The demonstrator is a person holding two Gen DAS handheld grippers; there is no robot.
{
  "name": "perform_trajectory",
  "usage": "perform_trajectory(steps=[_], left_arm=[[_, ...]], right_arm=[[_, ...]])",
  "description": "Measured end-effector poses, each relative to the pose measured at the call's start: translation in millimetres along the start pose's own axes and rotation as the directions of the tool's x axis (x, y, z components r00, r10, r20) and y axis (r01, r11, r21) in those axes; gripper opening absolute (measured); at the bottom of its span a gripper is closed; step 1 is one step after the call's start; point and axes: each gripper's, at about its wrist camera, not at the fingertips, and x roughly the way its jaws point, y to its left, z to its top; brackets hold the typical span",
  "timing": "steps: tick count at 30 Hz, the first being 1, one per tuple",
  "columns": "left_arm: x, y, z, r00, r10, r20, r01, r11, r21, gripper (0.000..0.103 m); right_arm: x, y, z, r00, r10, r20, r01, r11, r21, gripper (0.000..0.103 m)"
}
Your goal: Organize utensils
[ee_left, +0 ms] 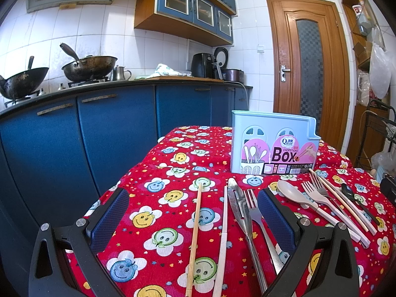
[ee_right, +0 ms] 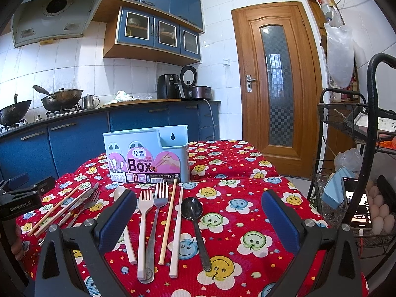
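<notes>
Utensils lie loose in rows on the red cloth before the chopsticks box (ee_right: 146,156), none sorted yet. Both jaws stand wide apart, empty. Best start looks like the black spoon (ee_right: 195,225): close the right gripper (ee_right: 198,222) across its handle, then lift level.

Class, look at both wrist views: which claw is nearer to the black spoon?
Right. The black spoon lies between the right claw fingers; the left claw hovers over chopsticks further left.

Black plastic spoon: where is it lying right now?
In the right wrist view the black plastic spoon lies on the red smiley tablecloth, rightmost of the utensils, just right of a white chopstick.
</notes>
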Motion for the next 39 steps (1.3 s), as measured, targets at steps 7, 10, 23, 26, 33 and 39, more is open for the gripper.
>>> perform_trajectory(steps=[7,10,23,26,33,39], left_arm=[[4.2,-0.9,4.6,0.999,-0.023,-0.038,0.023,1.0,0.013,0.103],[4.6,-0.4,10.0,0.998,-0.034,-0.051,0.036,0.999,0.03,0.103],[31.9,10.5,37.6,0.972,0.005,-0.234,0.031,0.989,0.146,0.103],[46.4,16.7,37.7,0.941,-0.016,-0.337,0.07,0.987,0.148,0.103],[72.6,18.4,29.9,0.853,-0.055,-0.519,0.147,0.979,0.138,0.073],[89.2,18.7,24.0,0.743,-0.165,-0.648,0.234,0.972,0.02,0.037]], right_arm=[[5.7,-3.2,5.8,0.999,0.014,-0.052,-0.013,1.0,0.024,0.103],[13.0,-7.7,13.4,0.994,0.032,-0.103,-0.029,0.999,0.027,0.103],[66.2,-20.7,32.5,0.862,0.115,-0.493,-0.112,0.993,0.036,0.096],[75.7,-20.2,31.1,0.811,0.13,-0.571,-0.141,0.99,0.025,0.089],[95.1,-15.7,29.1,0.71,0.127,-0.693,-0.175,0.985,0.002,0.065],[107.5,-11.3,24.0,0.63,0.127,-0.766,-0.202,0.979,-0.004,0.047]])
